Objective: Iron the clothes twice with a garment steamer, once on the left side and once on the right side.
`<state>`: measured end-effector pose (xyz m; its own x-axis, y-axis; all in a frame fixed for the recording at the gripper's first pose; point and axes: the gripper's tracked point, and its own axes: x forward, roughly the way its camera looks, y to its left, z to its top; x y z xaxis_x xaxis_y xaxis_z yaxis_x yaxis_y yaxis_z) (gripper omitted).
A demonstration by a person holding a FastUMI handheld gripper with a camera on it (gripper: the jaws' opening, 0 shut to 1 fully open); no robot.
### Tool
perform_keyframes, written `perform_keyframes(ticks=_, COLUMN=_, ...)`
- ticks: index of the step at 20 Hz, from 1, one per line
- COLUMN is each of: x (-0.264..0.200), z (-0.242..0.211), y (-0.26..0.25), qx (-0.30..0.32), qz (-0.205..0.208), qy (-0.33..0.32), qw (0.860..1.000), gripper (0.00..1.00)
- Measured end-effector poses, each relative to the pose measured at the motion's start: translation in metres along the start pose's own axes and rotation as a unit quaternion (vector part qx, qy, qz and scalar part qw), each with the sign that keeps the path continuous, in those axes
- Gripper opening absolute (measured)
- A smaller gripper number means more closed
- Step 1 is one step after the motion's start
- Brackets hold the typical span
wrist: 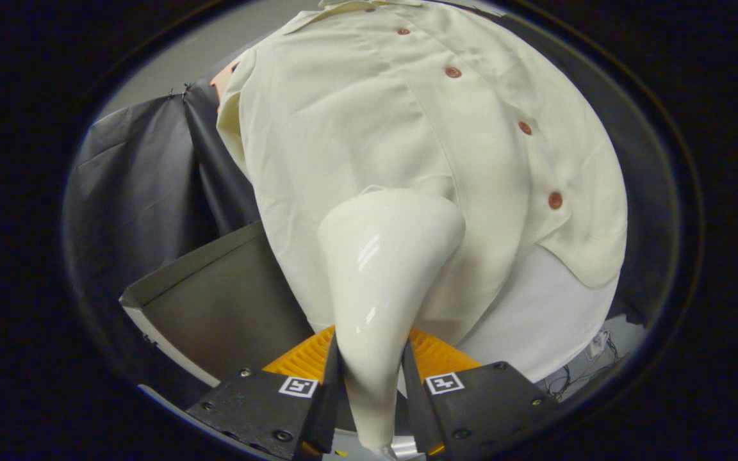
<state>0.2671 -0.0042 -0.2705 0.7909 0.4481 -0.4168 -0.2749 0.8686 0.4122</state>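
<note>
Glossy steamer [385, 269] handle pinched between both fingers of my hand-held gripper [369, 384]: rigid, slick, likely top-heavy, so grip low on neck; shirt [369, 128] soft, light, yields under head

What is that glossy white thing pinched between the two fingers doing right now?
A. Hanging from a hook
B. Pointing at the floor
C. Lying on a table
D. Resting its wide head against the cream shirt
D: the gripper clamps the steamer by its handle, wide head against the buttoned shirt.
</note>
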Motion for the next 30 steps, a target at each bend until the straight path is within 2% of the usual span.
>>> perform_keyframes(ticks=4, x=0.019, z=-0.023, y=0.002, qx=0.005, qz=-0.004, qy=0.023, qw=1.000, gripper=0.47)
perform_keyframes(ticks=8, x=0.014, z=-0.022, y=0.000, qx=0.031, qz=0.002, qy=0.014, qw=0.999, gripper=0.47)
perform_keyframes(ticks=11, x=0.015, z=-0.026, y=0.001, qx=0.029, qz=-0.002, qy=0.024, qw=0.999, gripper=0.47)
perform_keyframes(ticks=15, x=0.009, z=-0.011, y=0.000, qx=0.024, qz=-0.013, qy=0.017, qw=0.999, gripper=0.47)
perform_keyframes(ticks=20, x=-0.013, z=0.034, y=0.004, qx=0.004, qz=-0.006, qy=-0.033, qw=0.999, gripper=0.47)
perform_keyframes(ticks=23, x=-0.040, z=0.067, y=0.006, qx=-0.009, qz=0.007, qy=-0.072, qw=0.997, gripper=0.47)
perform_keyframes(ticks=30, x=-0.115, z=0.160, y=0.007, qx=-0.034, qz=0.002, qy=-0.133, qw=0.991, gripper=0.46)
